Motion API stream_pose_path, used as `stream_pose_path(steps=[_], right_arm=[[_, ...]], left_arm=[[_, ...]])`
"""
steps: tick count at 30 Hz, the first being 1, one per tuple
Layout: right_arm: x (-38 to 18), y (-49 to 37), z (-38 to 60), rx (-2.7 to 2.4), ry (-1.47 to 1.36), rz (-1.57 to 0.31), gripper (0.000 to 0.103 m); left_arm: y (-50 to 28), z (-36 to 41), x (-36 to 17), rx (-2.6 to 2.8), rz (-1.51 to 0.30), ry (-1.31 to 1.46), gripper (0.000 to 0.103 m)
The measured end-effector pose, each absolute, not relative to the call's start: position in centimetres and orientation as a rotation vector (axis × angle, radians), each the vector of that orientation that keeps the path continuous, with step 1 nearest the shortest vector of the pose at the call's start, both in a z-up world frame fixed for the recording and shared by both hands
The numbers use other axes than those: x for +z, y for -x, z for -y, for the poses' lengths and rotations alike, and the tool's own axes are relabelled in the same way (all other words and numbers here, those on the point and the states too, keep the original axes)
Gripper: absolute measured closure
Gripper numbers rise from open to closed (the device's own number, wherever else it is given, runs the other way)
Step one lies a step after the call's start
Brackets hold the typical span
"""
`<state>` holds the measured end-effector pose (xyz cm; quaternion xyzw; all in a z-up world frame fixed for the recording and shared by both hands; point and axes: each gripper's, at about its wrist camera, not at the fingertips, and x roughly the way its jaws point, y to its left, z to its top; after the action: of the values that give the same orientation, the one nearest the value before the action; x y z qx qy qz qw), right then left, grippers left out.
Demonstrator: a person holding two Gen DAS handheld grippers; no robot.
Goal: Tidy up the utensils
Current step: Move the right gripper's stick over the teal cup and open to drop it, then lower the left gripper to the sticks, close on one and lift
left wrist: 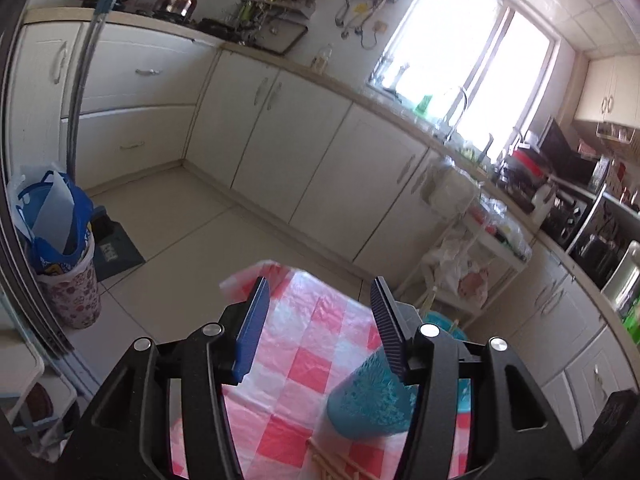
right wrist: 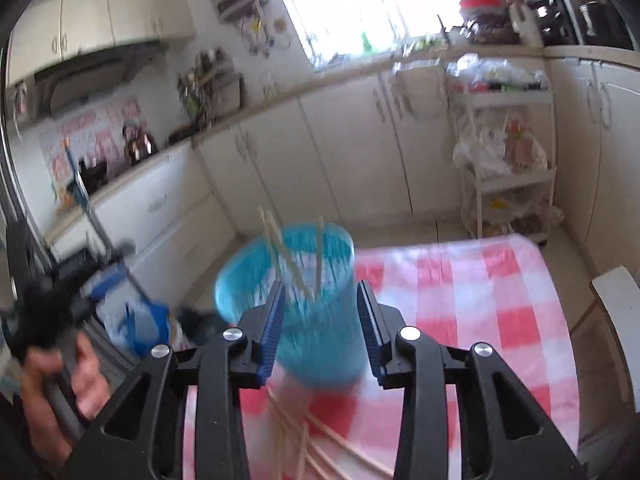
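A teal plastic utensil cup (right wrist: 316, 320) stands on the red-and-white checked tablecloth (right wrist: 480, 312), with a few wooden chopsticks (right wrist: 288, 256) standing in it. More chopsticks (right wrist: 320, 444) lie loose on the cloth below it. My right gripper (right wrist: 322, 328) is open, its blue pads (right wrist: 272, 332) on either side of the cup; contact is unclear through the blur. My left gripper (left wrist: 316, 324) is open and empty above the cloth (left wrist: 304, 344), with the cup (left wrist: 372, 396) low beside its right finger (left wrist: 388, 328). Chopstick ends (left wrist: 332, 464) show at the bottom.
White kitchen cabinets (left wrist: 304, 152) line the far wall under a bright window (left wrist: 472, 44). A white wire trolley (right wrist: 508, 152) with bags stands past the table's far right. A floral bin (left wrist: 76, 288) with a blue bag stands on the floor at left.
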<state>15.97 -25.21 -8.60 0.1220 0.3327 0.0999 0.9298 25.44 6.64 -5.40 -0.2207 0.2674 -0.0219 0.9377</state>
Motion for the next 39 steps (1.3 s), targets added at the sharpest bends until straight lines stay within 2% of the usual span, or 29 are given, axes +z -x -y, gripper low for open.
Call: stream_pose_path(steps=[4, 9, 12, 15, 19, 29, 30, 31, 32, 33, 36, 39], right_arm=[[-15.8, -15.9, 24.0, 0.239, -0.123, -0.967, 0.067], [-19.5, -16.8, 23.9, 0.251, -0.079, -1.058, 0.068], [-20.2, -17.0, 23.4, 0.288, -0.063, -1.072, 0.068], [-20.3, -16.4, 21.6, 0.301, 0.026, -1.075, 0.068], [-21.2, -15.9, 20.7, 0.258, 0.114, -1.121, 0.068], [-20.6, -15.2, 24.3, 0.204, -0.059, -1.278, 0.067], [-20.6, -15.0, 24.2, 0.212, -0.05, -1.282, 0.066], [-20.6, -15.0, 24.2, 0.225, -0.046, -1.29, 0.063], [-20.5, -14.9, 24.2, 0.251, -0.06, -1.305, 0.058], [-20.6, -14.8, 24.0, 0.279, -0.066, -1.324, 0.052], [-20.6, -14.4, 23.7, 0.391, -0.135, -1.392, 0.052], [-20.3, -14.8, 23.9, 0.375, -0.157, -1.367, 0.052]], left_arm=[[-26.5, -5.6, -7.7, -0.094, -0.684, 0.401, 0.053], [-27.1, -3.1, -10.5, -0.175, -0.831, 0.245, 0.053], [-26.6, -1.2, -12.7, -0.227, -0.9, 0.115, 0.053], [-25.8, 0.3, -15.5, -0.345, -1.025, 0.154, 0.053], [-23.9, 3.4, -18.5, -0.444, -1.099, 0.122, 0.053], [-22.1, 10.0, -21.6, -0.392, -1.048, -0.126, 0.056], [-22.1, 10.3, -21.7, -0.387, -1.042, -0.134, 0.06], [-22.1, 10.5, -21.8, -0.394, -1.04, -0.132, 0.069], [-22.5, 10.5, -21.6, -0.4, -1.039, -0.132, 0.073], [-22.6, 10.6, -21.7, -0.418, -1.05, -0.129, 0.087], [-23.0, 10.3, -21.7, -0.503, -1.111, -0.08, 0.093], [-23.4, 9.6, -21.8, -0.564, -1.163, -0.005, 0.098]])
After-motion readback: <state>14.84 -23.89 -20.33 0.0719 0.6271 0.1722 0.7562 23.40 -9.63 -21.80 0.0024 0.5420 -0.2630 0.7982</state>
